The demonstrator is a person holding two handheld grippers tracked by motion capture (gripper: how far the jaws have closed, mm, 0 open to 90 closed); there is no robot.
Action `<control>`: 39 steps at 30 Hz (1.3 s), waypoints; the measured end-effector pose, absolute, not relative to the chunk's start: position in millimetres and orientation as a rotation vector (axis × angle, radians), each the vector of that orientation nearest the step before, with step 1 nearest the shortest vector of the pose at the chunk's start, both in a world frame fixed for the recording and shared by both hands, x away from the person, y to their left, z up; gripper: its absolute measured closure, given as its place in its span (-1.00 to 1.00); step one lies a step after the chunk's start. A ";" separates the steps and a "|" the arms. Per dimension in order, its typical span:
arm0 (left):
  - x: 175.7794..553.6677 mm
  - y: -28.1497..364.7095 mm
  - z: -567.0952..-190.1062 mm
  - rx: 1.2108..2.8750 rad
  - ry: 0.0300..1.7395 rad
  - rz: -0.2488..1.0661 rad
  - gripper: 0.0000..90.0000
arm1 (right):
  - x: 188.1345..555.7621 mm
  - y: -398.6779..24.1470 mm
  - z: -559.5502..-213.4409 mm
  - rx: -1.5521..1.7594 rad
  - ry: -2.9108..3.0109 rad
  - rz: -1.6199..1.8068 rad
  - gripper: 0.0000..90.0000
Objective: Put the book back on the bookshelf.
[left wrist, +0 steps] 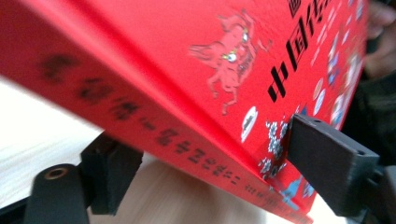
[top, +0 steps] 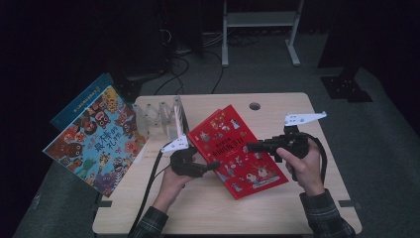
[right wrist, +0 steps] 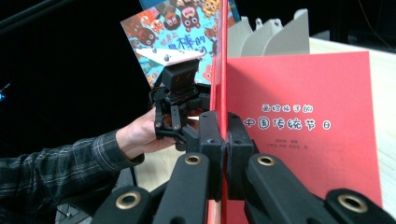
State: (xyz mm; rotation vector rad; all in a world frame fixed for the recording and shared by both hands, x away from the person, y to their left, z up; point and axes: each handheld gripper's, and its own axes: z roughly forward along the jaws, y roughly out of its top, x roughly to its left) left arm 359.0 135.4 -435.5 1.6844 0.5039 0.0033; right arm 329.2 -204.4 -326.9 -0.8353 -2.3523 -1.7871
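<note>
At the far left, a colourful picture book (top: 96, 139) leaned out past the edge of the bench (top: 208, 208), with a blue book (top: 81, 101) behind it. Both rested against a white folding book rack (top: 161, 116) at the back left of the bench. They were probably propped there so they would stay up.

Next came the left claw (top: 210, 166), held in the person's left hand (top: 171, 186). In the left gripper view its two black jaws stood apart, one under the spine edge of the red book (left wrist: 187, 70) and one over the cover. It did not squeeze the book. It looked ready to hold that side steady.

The red book sat in the middle of the bench, tipped up off the wood and not lying flat. In the right gripper view its red cover (right wrist: 303, 126) was lifted, with white writing on a red page.

At the right, the right claw (top: 255, 147) was pinched tight on the thin edge of the cover. That grip was likely what kept the book lifted, maybe to open it or to carry it to the rack.
</note>
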 end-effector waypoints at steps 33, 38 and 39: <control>339.3 155.7 -372.4 1.584 0.211 0.060 0.53 | 325.5 -188.8 -376.7 -0.506 -2.568 -1.649 0.80; 337.6 154.3 -368.8 1.591 0.198 0.045 0.61 | 326.7 -189.9 -379.2 -0.510 -2.573 -1.663 0.73; 337.2 153.5 -367.8 1.594 0.196 0.044 0.63 | 326.9 -190.2 -379.8 -0.516 -2.572 -1.661 0.71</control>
